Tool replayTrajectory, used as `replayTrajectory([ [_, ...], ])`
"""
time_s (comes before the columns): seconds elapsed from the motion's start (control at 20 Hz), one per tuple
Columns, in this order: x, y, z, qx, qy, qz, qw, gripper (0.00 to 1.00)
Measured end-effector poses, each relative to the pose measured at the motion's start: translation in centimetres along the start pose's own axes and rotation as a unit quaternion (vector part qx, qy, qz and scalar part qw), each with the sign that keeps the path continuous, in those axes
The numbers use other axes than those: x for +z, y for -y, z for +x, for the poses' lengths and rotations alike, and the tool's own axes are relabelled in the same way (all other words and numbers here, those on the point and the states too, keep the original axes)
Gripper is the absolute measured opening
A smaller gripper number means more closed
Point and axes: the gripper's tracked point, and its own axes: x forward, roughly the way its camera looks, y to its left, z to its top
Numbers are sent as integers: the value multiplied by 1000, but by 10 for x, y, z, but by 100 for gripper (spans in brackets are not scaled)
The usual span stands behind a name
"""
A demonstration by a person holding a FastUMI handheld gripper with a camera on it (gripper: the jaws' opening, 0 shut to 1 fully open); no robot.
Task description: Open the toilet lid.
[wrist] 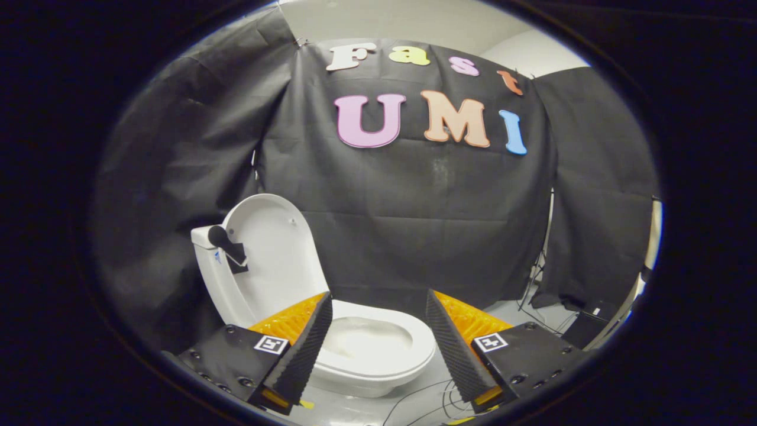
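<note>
Standing wide apart and gripping nothing, the 2 fingers of the gripper (378, 349) frame the toilet bowl (378, 355) just ahead, probably because the job looks done. On the bowl lies 1 seat (423, 346), down. Beyond it, 1 toilet lid (272, 248) stands upright, leaning back by the cistern (207, 239), so it likely rests without support. A few cables (426, 396) trail on the floor (508, 307).

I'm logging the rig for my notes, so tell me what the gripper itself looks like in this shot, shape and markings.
The tool has two wedge-shaped fingers with ribbed inner faces, tapering to points. Each sits on a flat black block with round screw heads, and each block carries a small square black-and-white marker. The fingers stand apart, open, with the toilet beyond them.
</note>
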Motion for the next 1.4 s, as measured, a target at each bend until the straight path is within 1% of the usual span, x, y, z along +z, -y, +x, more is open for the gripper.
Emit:
replayTrajectory([
  [0.25, 2, 24, -1, -20, 4, 5, 1000, 98],
  [0.55, -3, 33, -2, -24, 0, 19, 1000, 98],
  [0.85, -10, 55, -4, -41, -2, 38, 998, 98],
  [1.4, -26, 72, 0, -54, -24, 31, 998, 98],
])
